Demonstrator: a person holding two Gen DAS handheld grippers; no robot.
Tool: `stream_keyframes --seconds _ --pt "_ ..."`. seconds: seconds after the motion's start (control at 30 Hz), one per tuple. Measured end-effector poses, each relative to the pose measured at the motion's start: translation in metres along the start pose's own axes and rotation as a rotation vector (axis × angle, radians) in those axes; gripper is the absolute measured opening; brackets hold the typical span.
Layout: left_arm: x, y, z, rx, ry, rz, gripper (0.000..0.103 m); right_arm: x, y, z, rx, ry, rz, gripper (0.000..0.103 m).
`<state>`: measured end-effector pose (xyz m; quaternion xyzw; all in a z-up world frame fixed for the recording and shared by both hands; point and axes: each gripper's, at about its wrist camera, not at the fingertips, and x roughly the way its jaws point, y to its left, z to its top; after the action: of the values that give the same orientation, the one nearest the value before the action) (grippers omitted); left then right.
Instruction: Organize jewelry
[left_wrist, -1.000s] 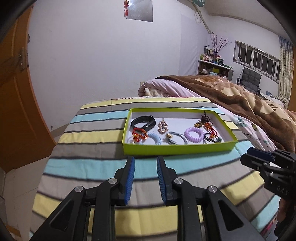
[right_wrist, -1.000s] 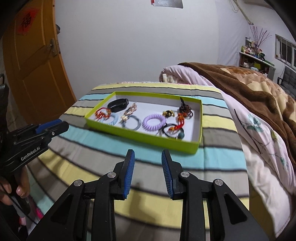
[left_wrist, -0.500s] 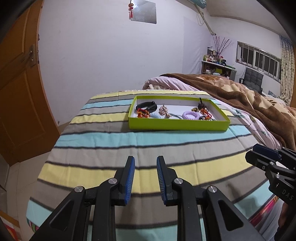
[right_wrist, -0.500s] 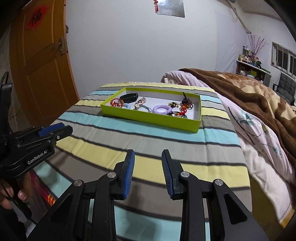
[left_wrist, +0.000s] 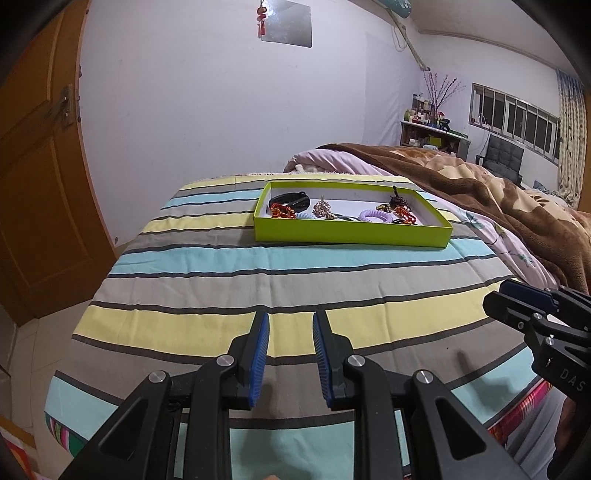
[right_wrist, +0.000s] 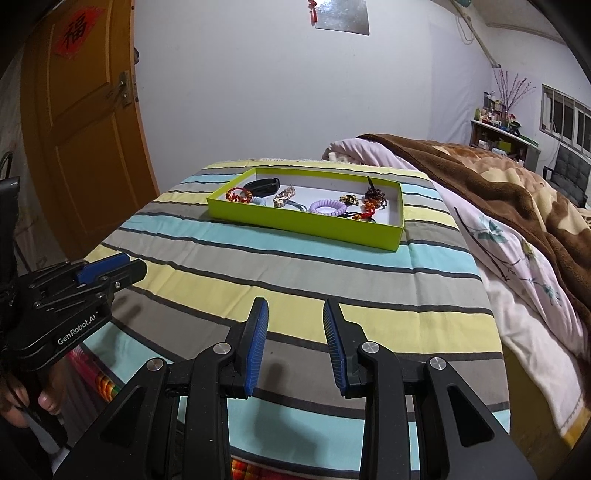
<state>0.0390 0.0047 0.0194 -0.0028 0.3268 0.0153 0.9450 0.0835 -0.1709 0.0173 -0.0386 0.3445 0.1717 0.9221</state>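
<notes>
A tray (left_wrist: 351, 234) sits on the far part of a striped cloth (left_wrist: 258, 288), with a bed blanket (left_wrist: 517, 206) to its right and a door (right_wrist: 81, 140) to its left. Inside the tray, a band (right_wrist: 263, 185) lies at the left end, a coil ring (right_wrist: 325, 207) near the middle, and what may be tasselled cords (right_wrist: 373, 201) toward the right.

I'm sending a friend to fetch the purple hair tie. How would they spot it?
On the striped bedspread sits a lime-green tray of jewelry. The purple hair tie lies near the tray's middle, by the front wall. It is the only lilac spiral coil; its neighbours are red cords, a black band and beaded pieces.
</notes>
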Motion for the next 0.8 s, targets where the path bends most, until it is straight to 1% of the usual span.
stream_keyframes --seconds 0.8 --pt "0.0019 -0.0022 -0.001 0.007 0.003 0.007 0.024 0.0021 -0.0023 -0.0016 0.01 0.017 -0.001 0.032"
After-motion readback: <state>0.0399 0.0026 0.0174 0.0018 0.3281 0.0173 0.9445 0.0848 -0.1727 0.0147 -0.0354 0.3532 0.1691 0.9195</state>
